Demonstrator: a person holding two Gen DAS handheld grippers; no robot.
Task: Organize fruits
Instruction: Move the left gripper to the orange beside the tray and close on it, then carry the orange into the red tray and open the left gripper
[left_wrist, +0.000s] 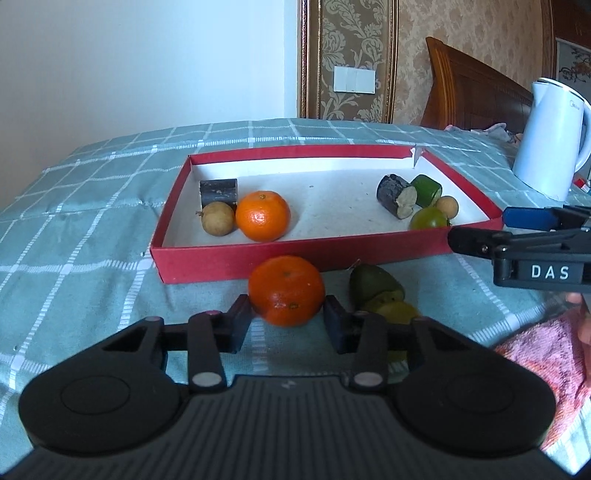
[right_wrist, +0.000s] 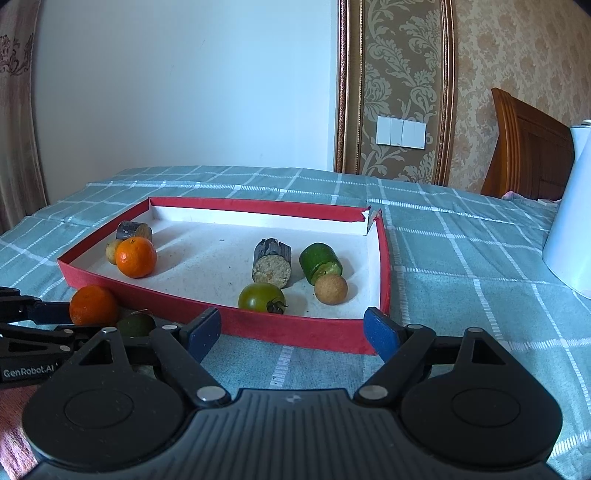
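A red tray (left_wrist: 295, 258) (right_wrist: 295, 332) lies on the checked cloth. It holds a tangerine (left_wrist: 263, 216) (right_wrist: 136, 257), two longans (left_wrist: 218, 218) (left_wrist: 447, 206), two dark sugarcane pieces (left_wrist: 218, 190) (left_wrist: 395, 195), a green cylinder piece (left_wrist: 426, 190) and a green tomato (left_wrist: 428, 218) (right_wrist: 261, 297). My left gripper (left_wrist: 288, 317) is shut on a second tangerine (left_wrist: 286, 291) (right_wrist: 93, 305) in front of the tray. A green fruit (left_wrist: 373, 286) (right_wrist: 136, 325) lies just right of it. My right gripper (right_wrist: 291, 332) is open and empty before the tray's front right corner.
A white kettle (left_wrist: 550, 140) (right_wrist: 570, 221) stands right of the tray. A pink towel (left_wrist: 546, 365) lies at the near right. A wooden headboard (left_wrist: 476, 92) and the wall are behind the bed.
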